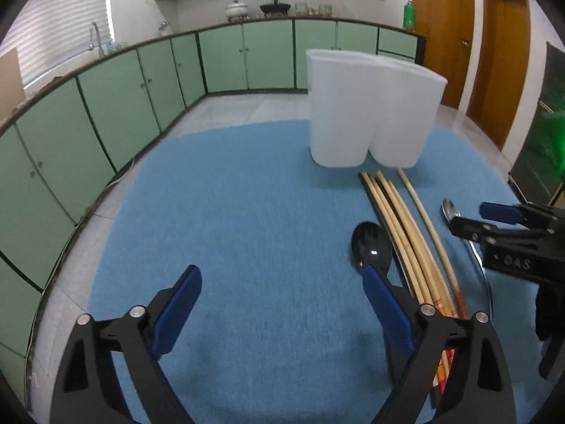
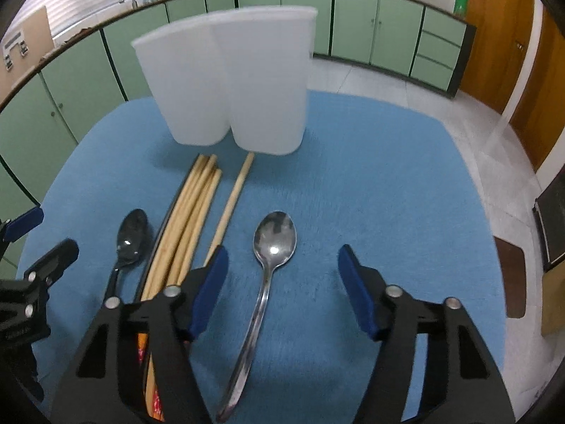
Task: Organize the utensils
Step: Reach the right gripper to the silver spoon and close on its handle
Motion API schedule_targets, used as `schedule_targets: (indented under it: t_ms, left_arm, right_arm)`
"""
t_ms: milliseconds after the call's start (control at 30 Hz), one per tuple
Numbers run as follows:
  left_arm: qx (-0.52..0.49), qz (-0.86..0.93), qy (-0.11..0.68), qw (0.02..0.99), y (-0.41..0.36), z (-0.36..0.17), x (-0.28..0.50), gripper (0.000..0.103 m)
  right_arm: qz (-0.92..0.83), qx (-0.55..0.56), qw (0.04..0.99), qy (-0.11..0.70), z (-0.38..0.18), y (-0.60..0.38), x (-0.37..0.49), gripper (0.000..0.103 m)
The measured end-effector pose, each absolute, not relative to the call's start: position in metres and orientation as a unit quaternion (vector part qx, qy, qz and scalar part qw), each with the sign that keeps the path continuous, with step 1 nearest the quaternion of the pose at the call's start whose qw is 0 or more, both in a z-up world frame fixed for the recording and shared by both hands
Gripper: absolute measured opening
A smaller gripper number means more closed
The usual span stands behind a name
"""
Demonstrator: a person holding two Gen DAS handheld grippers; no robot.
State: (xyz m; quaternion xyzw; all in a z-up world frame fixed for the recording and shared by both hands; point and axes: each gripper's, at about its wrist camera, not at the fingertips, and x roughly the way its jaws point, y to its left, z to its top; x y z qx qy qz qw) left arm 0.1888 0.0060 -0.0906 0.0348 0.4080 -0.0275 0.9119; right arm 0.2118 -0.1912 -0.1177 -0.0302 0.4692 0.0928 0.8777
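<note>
A white two-compartment holder (image 1: 367,113) (image 2: 233,81) stands upright at the far side of the blue mat (image 1: 247,229) (image 2: 370,176). In front of it lie several wooden chopsticks (image 1: 402,233) (image 2: 192,219), a black spoon (image 1: 370,247) (image 2: 132,236) to their left and a steel spoon (image 2: 272,247) (image 1: 450,210) to their right. My left gripper (image 1: 282,296) is open and empty, low over the mat, left of the black spoon. My right gripper (image 2: 282,275) is open, its fingers either side of the steel spoon's neck. It also shows in the left wrist view (image 1: 480,219).
Green cabinets (image 1: 106,106) under a counter run along the back and left, with a sink tap (image 1: 93,37). Wooden doors (image 1: 501,53) stand at the right. The mat's edges drop to a tiled floor (image 2: 406,92).
</note>
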Motion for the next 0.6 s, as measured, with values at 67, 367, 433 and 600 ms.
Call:
schedule_targets:
  t_ms: [67, 367, 433, 600]
  left_arm:
    - [0.032, -0.041, 0.414, 0.909, 0.004, -0.093, 0.187, 0.090]
    - [0.048, -0.074, 0.441, 0.893, -0.019, -0.109, 0.200, 0.090]
    - [0.052, -0.077, 0.450, 0.888, -0.024, -0.113, 0.205, 0.090]
    - [0.061, -0.070, 0.459, 0.884, -0.026, -0.121, 0.213, 0.092]
  right_arm:
    - [0.095, -0.024, 0.871, 0.481, -0.124, -0.191, 0.216, 0.048]
    - [0.109, -0.026, 0.871, 0.478, -0.118, -0.190, 0.211, 0.026]
    - [0.114, -0.032, 0.869, 0.480, -0.113, -0.192, 0.213, 0.026]
    - [0.102, -0.061, 0.872, 0.474, -0.117, -0.199, 0.214, 0.026]
